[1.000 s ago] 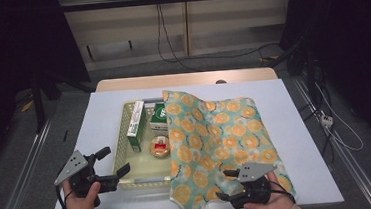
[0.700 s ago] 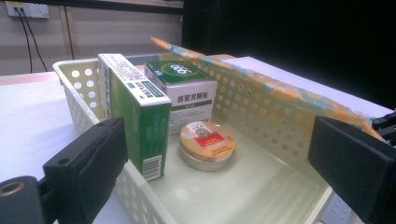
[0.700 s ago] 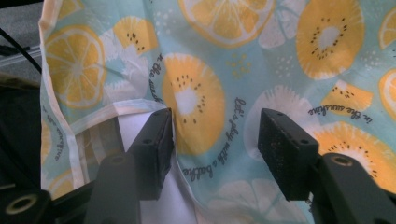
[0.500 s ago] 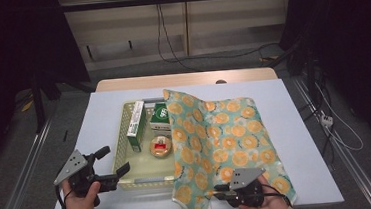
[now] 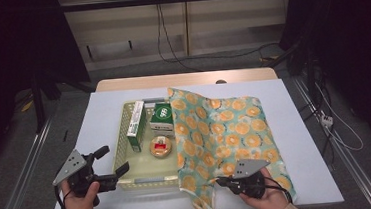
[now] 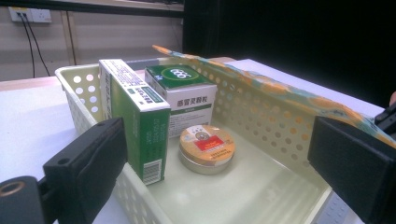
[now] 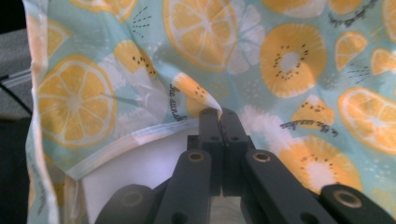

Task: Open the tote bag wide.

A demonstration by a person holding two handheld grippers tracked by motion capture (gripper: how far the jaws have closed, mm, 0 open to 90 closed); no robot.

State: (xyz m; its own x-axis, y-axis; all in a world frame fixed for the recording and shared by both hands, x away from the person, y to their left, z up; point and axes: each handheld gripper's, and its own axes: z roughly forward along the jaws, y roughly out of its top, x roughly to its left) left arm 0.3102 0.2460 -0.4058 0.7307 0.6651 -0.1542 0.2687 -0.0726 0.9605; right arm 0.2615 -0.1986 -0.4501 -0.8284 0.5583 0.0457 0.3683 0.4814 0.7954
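A teal cloth printed with orange slices (image 5: 226, 131) lies over the right of the table, its left edge raised against a pale yellow basket (image 5: 129, 176). My right gripper (image 5: 219, 182) is shut on a fold of this cloth (image 7: 212, 100) near the front edge. The basket (image 6: 261, 116) holds a tall green-and-white box (image 5: 135, 126), a squat green box (image 5: 161, 118) and a round tin with a red label (image 5: 160, 146). My left gripper (image 5: 115, 162) stands open at the basket's front left corner, its jaws wide apart with the tall box (image 6: 135, 119) and the tin (image 6: 207, 147) ahead of them.
The white table top (image 5: 99, 111) has bare room left of the basket and behind it. Cables trail on the floor beyond the table (image 5: 205, 58). A rail runs along the floor at the left (image 5: 24, 182).
My right gripper has shifted a little left along the front edge with the cloth pinched in it. The left gripper has stayed in place.
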